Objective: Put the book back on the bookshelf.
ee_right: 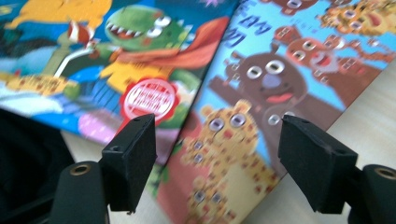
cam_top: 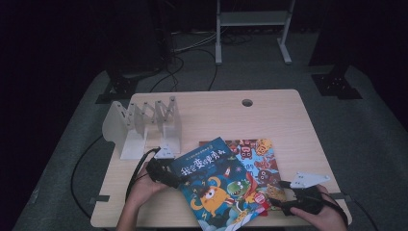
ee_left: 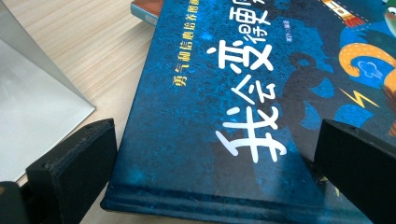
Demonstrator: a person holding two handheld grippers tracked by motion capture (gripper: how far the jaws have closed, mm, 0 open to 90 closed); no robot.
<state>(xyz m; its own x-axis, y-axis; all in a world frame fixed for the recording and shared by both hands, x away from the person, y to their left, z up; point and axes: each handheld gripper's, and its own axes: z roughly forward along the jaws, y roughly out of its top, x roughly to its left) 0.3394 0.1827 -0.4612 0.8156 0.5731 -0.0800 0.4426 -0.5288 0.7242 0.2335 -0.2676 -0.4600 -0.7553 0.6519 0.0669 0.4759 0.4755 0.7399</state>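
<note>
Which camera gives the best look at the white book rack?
The high view: the white book rack stands whole at the table's back left, its upright dividers all visible. The left gripper view catches just a pale flat panel of it at the frame's left edge.

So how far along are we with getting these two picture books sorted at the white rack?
Nothing looks done yet: the white rack holds no book. In hand: the left gripper sits open at the spine edge of the blue monster book, and the right gripper is open near the corner of the bear book lying under it. Both books remain flat on the table.
</note>
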